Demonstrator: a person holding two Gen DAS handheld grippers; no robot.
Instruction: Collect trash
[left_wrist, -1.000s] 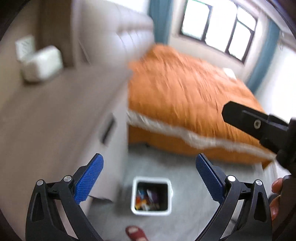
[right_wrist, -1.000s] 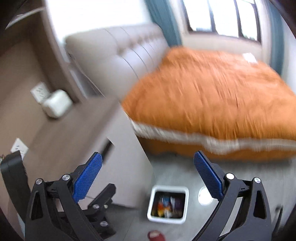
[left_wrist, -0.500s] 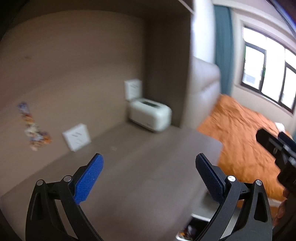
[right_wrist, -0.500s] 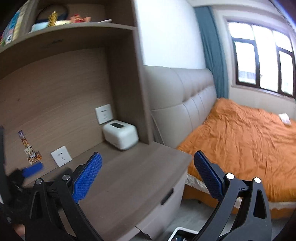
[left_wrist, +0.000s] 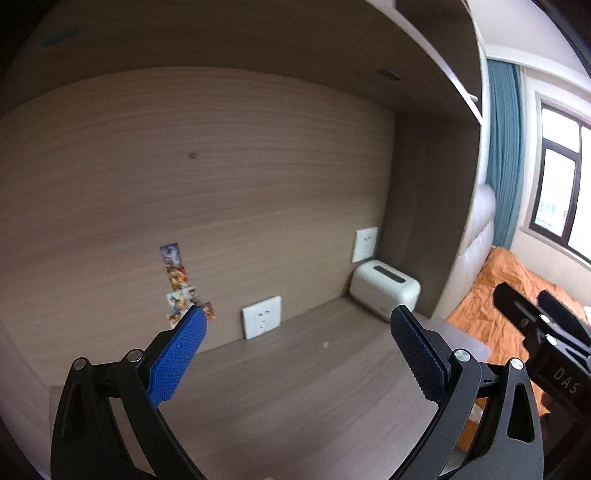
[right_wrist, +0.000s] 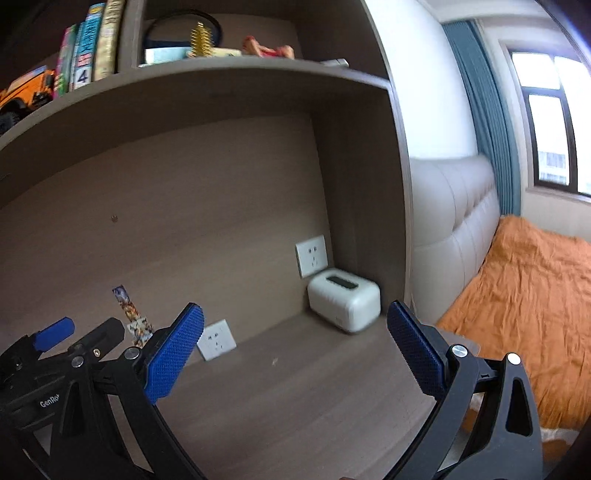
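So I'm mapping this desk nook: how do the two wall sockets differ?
The far wall socket sits higher on the back panel, just above the white box-shaped device; the near wall socket sits low, its bottom edge at the desk surface. The far socket looks upright, while the near socket appears tilted in the right wrist view, perhaps from fisheye distortion. Both are white, square plates.
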